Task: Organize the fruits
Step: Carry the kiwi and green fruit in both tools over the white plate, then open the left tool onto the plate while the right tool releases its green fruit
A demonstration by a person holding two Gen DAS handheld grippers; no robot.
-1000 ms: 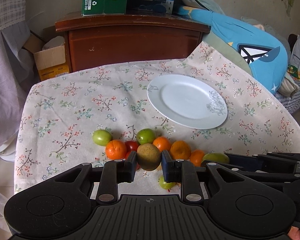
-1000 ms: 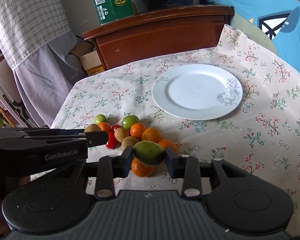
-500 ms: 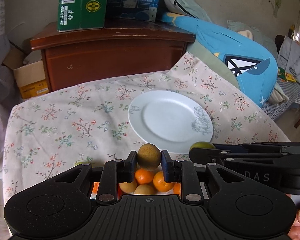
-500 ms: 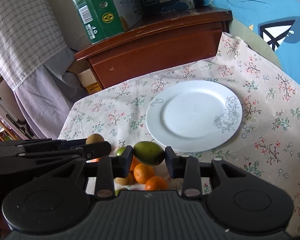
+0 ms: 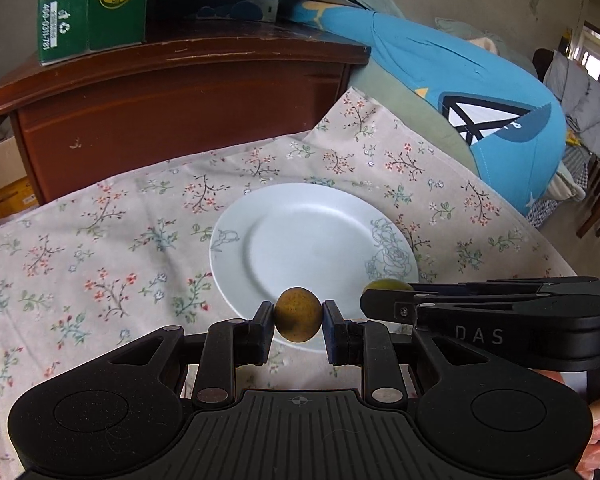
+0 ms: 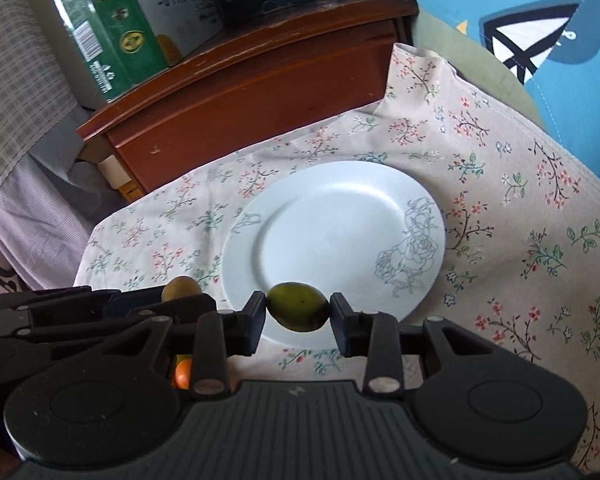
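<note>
My left gripper (image 5: 299,314) is shut on a round brown fruit (image 5: 299,314) and holds it above the near rim of the white plate (image 5: 312,236). My right gripper (image 6: 298,312) is shut on an oval green fruit (image 6: 298,312), also above the near rim of the white plate (image 6: 332,236). The plate carries a grey rose drawing and has nothing on it. The right gripper shows in the left wrist view as a black arm (image 5: 500,316) with the green fruit (image 5: 386,285) at its tip. An orange fruit (image 6: 182,372) peeks out under the grippers; the other fruits are hidden.
A flowered cloth (image 5: 100,248) covers the table. Behind it stands a brown wooden cabinet (image 5: 180,108) with a green carton (image 5: 88,4) and a blue box on top. A big blue cushion (image 5: 480,92) lies at the right, a checked cloth (image 6: 16,80) hangs at the left.
Both grippers have carried their fruits forward from over the fruit pile to the plate's near rim. The pile has dropped out of sight beneath them. Both grips look unchanged.
</note>
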